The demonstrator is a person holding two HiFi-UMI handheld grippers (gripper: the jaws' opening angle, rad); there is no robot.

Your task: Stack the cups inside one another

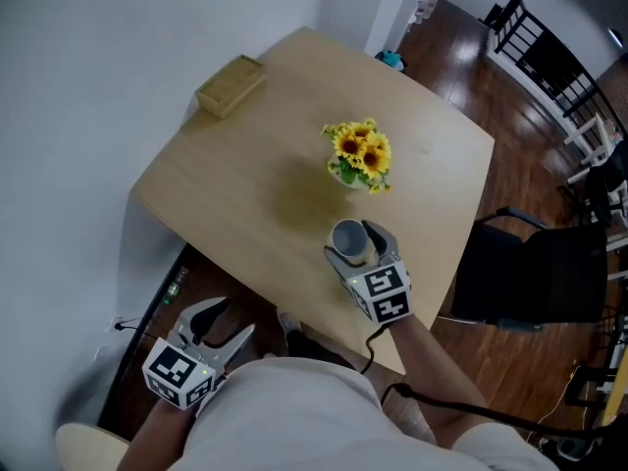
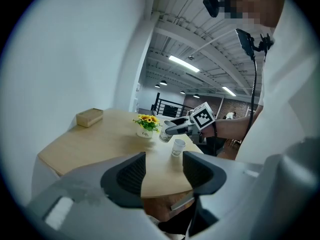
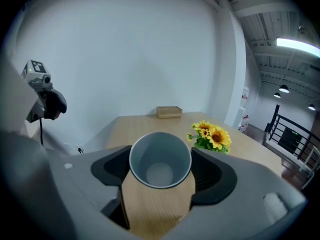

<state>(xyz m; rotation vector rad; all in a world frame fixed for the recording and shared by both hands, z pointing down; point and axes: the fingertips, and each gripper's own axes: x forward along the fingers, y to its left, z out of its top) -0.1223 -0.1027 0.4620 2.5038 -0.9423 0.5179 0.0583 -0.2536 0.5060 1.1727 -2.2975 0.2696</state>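
Observation:
My right gripper (image 1: 355, 246) is shut on a white paper cup (image 1: 347, 236), held tilted above the near right part of the wooden table (image 1: 245, 165). In the right gripper view this held cup (image 3: 160, 160) sits between the jaws with its empty inside facing the camera. A second paper cup (image 2: 177, 147) stands upright on the table just below and beside the held cup (image 2: 164, 134); the head view hides it. My left gripper (image 1: 222, 326) hangs open and empty off the table's near left edge, its jaws (image 2: 164, 168) apart.
A small pot of yellow sunflowers (image 1: 362, 155) stands mid-table, just beyond the held cup. A wooden box (image 1: 231, 84) lies at the far left corner by the white wall. A black chair (image 1: 535, 273) stands at the table's right side.

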